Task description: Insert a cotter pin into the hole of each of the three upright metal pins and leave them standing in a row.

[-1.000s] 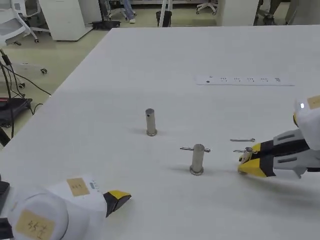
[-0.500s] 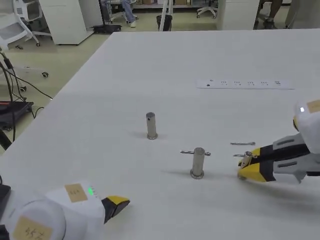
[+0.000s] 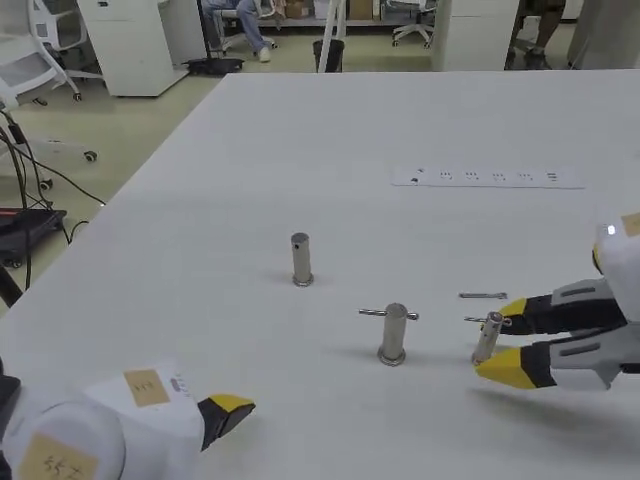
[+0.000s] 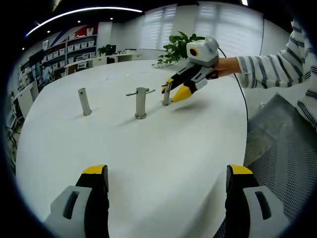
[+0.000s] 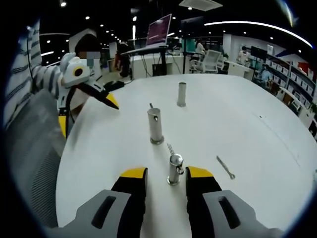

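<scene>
1. your broad white tabletop (image 3: pixel 300 150) looks matt and smooth, with a faint sheen.
2. the left upright grey metal pin (image 3: pixel 301 260), the middle upright grey metal pin (image 3: pixel 393 335) and the right upright grey metal pin (image 3: pixel 488 338) have a satin finish.
3. the thin loose silvery cotter pin (image 3: pixel 483 295) is bare, wire-like metal.
4. your white-shelled right gripper (image 3: pixel 503 340) and white-shelled left gripper (image 4: pixel 166 171) are smooth plastic, with yellow and black jaws.
5. your striped sleeve (image 4: pixel 270 62) is soft cloth.

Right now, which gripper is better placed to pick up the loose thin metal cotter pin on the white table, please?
Right. The right gripper, open around a short upright silver pin, is beside the loose cotter pin; the open left gripper sits much farther away.
</scene>
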### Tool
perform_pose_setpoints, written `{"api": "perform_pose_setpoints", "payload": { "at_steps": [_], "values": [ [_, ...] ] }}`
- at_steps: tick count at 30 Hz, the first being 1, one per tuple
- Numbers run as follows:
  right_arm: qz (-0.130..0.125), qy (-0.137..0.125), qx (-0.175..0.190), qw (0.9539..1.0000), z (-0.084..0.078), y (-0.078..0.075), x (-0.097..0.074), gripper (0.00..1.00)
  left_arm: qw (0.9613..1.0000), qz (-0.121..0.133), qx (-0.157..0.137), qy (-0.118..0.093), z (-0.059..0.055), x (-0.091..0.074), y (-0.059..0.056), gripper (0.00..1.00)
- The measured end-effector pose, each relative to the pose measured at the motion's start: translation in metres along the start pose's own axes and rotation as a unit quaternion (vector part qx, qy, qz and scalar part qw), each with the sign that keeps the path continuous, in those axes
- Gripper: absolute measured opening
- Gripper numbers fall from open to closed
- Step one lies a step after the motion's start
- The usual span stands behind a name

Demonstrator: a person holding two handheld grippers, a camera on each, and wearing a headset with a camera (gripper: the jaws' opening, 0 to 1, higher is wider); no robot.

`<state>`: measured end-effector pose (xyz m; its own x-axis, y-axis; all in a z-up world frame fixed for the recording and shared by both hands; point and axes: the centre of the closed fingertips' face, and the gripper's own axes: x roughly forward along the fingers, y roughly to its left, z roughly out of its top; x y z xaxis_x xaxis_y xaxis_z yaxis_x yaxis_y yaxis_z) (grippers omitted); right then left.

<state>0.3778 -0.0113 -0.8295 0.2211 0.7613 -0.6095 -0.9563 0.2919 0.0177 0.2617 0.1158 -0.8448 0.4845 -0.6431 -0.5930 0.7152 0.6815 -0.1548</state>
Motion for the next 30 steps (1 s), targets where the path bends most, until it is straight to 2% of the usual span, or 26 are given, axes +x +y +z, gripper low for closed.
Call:
{"api": "perform_pose_setpoints", "payload": {
  "at_steps": [1, 3, 6, 8, 10, 12, 16, 18, 21, 25, 30],
  "values": [
    [0.002, -0.001, -0.001, 1.0, 0.0, 0.003, -0.003, 0.35, 1.0, 0.0, 0.001, -0.001, 0.001, 0.0, 0.0, 0.99],
    [-0.012, -0.003, -0.001, 0.9999, 0.001, 0.005, -0.011, 0.39, 1.0, -0.001, 0.002, -0.003, 0.003, -0.001, 0.001, 0.99],
    [-0.029, -0.026, 0.023, 0.999, 0.008, 0.008, -0.024, 0.46, 0.9999, 0.003, 0.011, -0.004, 0.006, -0.002, 0.004, 0.99],
    [-0.027, -0.028, 0.03, 0.9988, 0.008, 0.01, -0.029, 0.5, 0.9999, 0.004, 0.015, -0.005, 0.009, -0.003, 0.005, 0.99],
    [-0.021, -0.047, 0.053, 0.9973, 0.011, 0.017, -0.036, 0.52, 0.9999, 0.003, 0.008, -0.008, 0.012, -0.004, 0.006, 0.99],
    [-0.019, -0.05, 0.062, 0.9966, 0.011, 0.022, -0.043, 0.57, 0.9999, 0.004, 0.007, -0.012, 0.015, -0.005, 0.006, 0.99],
    [-0.022, -0.041, 0.064, 0.9969, 0.003, 0.033, -0.052, 0.63, 0.9995, 0.006, -0.011, -0.03, 0.023, -0.007, 0.008, 0.99],
    [-0.025, -0.041, 0.07, 0.9964, 0.0, 0.037, -0.056, 0.65, 0.9992, 0.011, -0.012, -0.038, 0.024, -0.009, 0.009, 0.99],
    [-0.028, -0.051, 0.106, 0.9926, -0.004, 0.048, -0.059, 0.69, 0.9991, 0.012, -0.019, -0.036, 0.023, -0.01, 0.01, 0.99],
    [-0.036, -0.047, 0.13, 0.9898, -0.013, 0.059, -0.059, 0.78, 0.9988, 0.011, -0.025, -0.041, 0.025, -0.011, 0.009, 0.99],
    [-0.038, -0.044, 0.145, 0.9877, -0.018, 0.072, -0.058, 0.86, 0.9988, 0.01, -0.031, -0.037, 0.022, -0.01, 0.007, 0.99]
  ]
}}
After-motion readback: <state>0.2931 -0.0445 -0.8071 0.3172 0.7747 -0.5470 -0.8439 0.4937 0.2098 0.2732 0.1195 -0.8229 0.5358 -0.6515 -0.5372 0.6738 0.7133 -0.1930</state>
